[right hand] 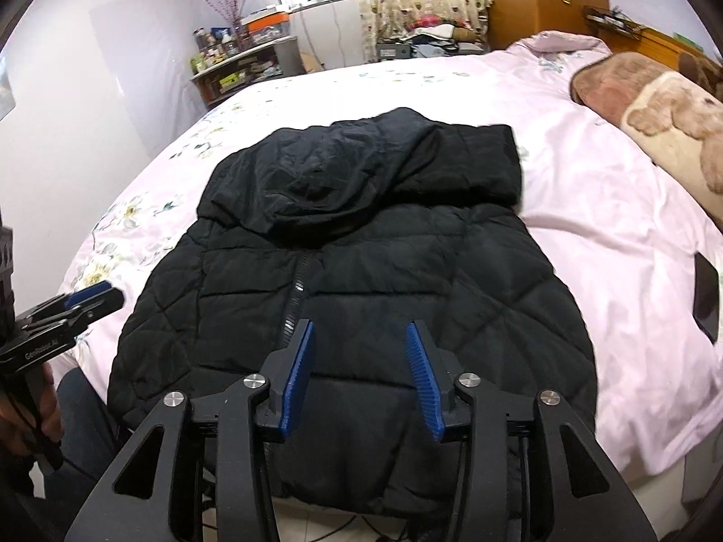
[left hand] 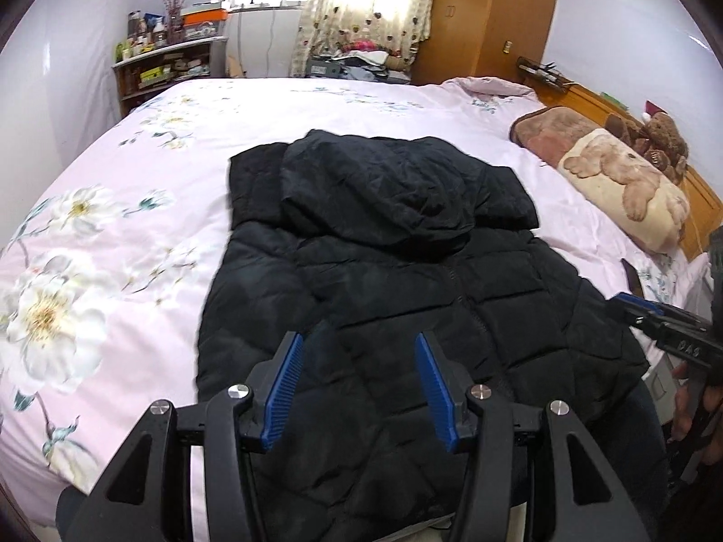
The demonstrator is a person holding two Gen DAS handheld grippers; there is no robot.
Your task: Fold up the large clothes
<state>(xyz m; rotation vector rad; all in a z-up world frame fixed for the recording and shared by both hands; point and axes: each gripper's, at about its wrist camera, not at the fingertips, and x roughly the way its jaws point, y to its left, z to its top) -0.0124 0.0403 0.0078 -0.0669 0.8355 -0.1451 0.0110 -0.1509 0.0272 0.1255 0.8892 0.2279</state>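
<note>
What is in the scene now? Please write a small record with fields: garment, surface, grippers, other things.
garment: black jacket, sleeves folded in, hood flat on top, hem hanging over the bed edge
surface: bed, pink flowered cover
left gripper: open, above the jacket hem, holding nothing
right gripper: open, above the hem, holding nothing
other things: pillow, teddy bear, shelf

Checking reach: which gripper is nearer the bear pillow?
Right. The right gripper sits at the black jacket's pillow-side edge; the left gripper hovers mid-hem, farther from the bear pillow.
</note>
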